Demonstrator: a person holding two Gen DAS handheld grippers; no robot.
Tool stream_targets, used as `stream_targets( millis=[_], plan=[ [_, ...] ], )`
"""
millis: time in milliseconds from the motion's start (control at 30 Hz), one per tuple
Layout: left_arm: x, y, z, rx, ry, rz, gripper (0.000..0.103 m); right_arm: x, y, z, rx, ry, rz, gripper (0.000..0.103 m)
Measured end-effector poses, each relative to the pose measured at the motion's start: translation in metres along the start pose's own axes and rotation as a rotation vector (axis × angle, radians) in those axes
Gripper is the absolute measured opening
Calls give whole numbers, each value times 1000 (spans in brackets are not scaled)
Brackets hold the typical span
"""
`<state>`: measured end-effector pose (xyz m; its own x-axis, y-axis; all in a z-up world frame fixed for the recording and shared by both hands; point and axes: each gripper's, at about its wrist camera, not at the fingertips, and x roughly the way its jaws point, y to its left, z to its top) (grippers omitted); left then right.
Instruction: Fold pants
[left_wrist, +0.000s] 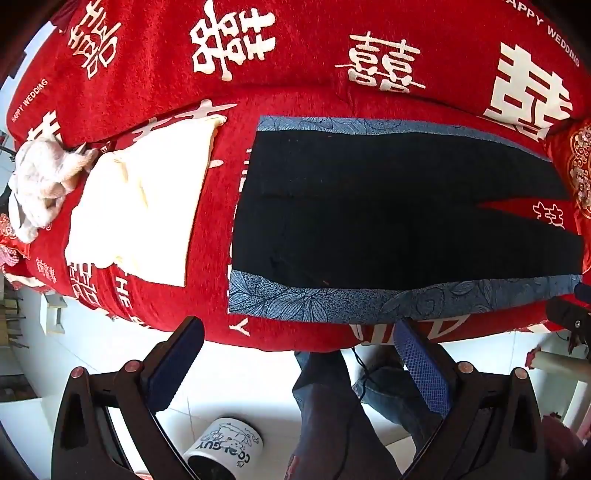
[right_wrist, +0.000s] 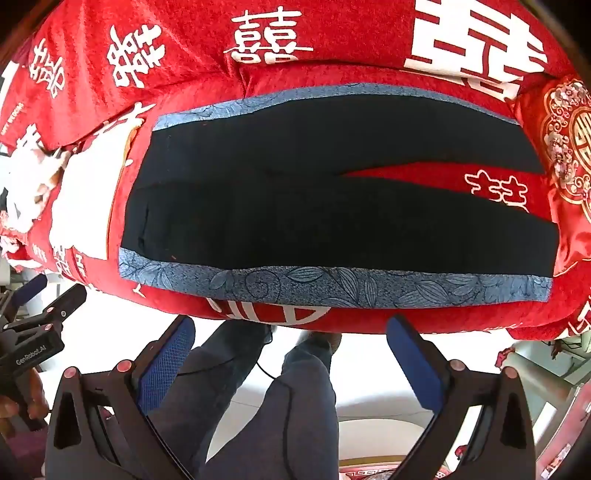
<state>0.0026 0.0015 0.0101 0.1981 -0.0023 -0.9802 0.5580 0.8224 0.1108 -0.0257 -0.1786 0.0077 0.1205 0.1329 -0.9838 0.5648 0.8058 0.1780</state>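
Pants laid flat, no fold made yet.

The red bed cover (left_wrist: 317, 44) fills the view; the black pants (left_wrist: 388, 206) lie spread at centre on a blue patterned cloth (left_wrist: 332, 299), legs parted toward 3 o'clock. The left gripper (left_wrist: 299, 365) and the right gripper (right_wrist: 291, 362) hover at 6 o'clock, both spread wide and empty; every fold remains.

Your left gripper (left_wrist: 299, 354) had black angular finger frames with copper-coloured round fasteners at the pivots, and dark blue pads (left_wrist: 424, 373) with a fine mesh texture. The right gripper (right_wrist: 291, 350) looked the same: black frame, reddish fasteners, blue meshed pads (right_wrist: 166, 365). From the right wrist view, the other unit's black body carried white "GenRobot.AI" lettering. You wore blue jeans (right_wrist: 280, 406); a thin black cable ran across them.
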Motion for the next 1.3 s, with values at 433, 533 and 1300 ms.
stream_targets(
  millis=[433,533,1300],
  plan=[
    [-4,-1,-1,-5,-16,8,103,-6,-3,1,-2,-14,-3,103],
    [-5,-2,-1,-4,-20,9,103,-7,-5,1,3,-15,-2,103],
    [-11,-7,-4,-15,-29,17,103,-13,-9,-2,5,-37,0,103]
  ],
)
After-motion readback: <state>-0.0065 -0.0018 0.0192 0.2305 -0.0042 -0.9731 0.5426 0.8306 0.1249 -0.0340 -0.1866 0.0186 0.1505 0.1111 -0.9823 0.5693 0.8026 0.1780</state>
